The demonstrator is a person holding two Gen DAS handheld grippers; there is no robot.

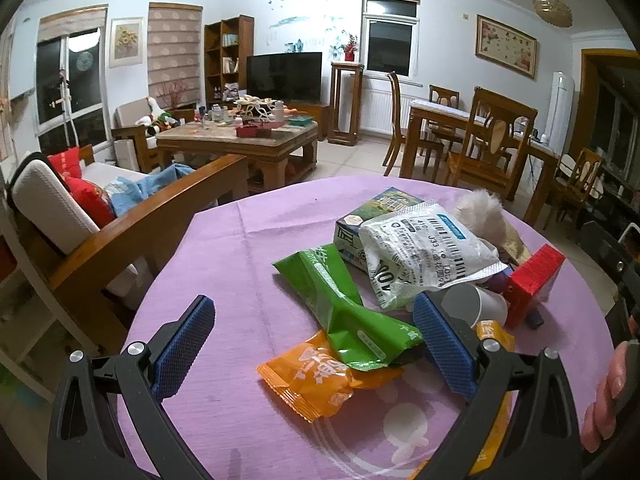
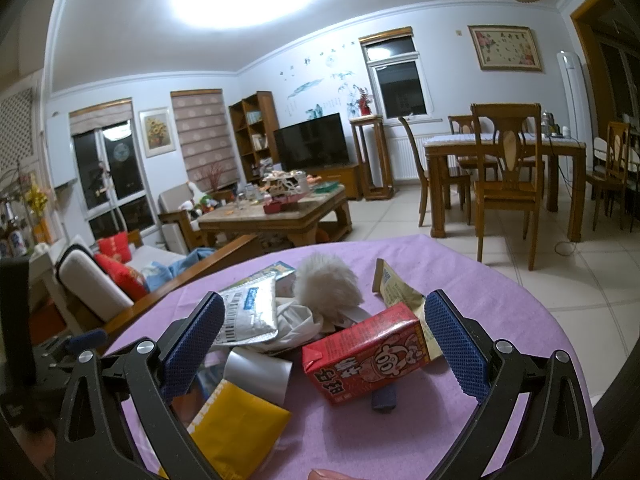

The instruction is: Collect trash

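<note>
left gripper (image 1: 316,344) jaws wide | right gripper (image 2: 324,344) jaws wide | table (image 1: 248,240) far-left bare | trash pile (image 1: 404,256) mid-table

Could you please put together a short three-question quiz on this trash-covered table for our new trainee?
1. True or false: the left gripper is shut on the green wrapper.
2. Which item lies between the right gripper's open fingers? A) red drink carton B) white pom-pom C) yellow packet
3. What colour is the tablecloth?

Key: 1 false; 2 A; 3 purple.
</note>
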